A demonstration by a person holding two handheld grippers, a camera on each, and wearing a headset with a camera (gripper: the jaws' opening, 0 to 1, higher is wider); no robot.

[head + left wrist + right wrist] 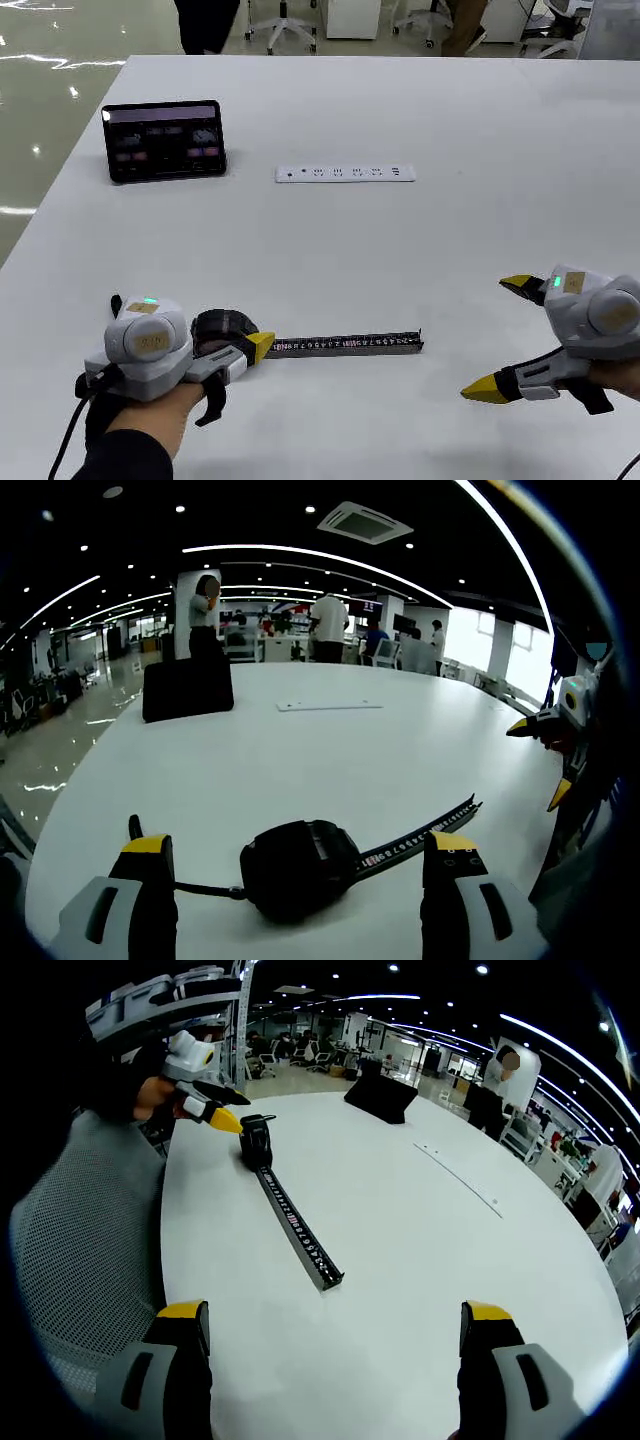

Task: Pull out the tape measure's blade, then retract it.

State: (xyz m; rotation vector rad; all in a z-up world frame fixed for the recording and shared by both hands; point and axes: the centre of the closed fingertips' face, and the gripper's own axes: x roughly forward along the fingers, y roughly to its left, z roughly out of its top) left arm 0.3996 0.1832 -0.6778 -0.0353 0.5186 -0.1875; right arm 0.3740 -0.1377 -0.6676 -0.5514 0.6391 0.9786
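A black tape measure (222,328) lies on the white table (400,240) with its blade (345,346) pulled out flat to the right. My left gripper (300,844) is open, and the case (298,865) sits between its wide jaws without either one touching it. A wrist strap (133,826) trails from the case by the left jaw. My right gripper (503,337) hovers open near the right edge, empty, a short way past the blade's end hook (330,1280). In the right gripper view the blade (295,1225) runs back to the case (256,1130) and the left gripper (205,1105).
A dark tablet (165,140) stands at the back left of the table. A white power strip (345,173) lies mid-table beyond the blade. Office chairs (285,25) and a person's legs (205,25) are past the far edge.
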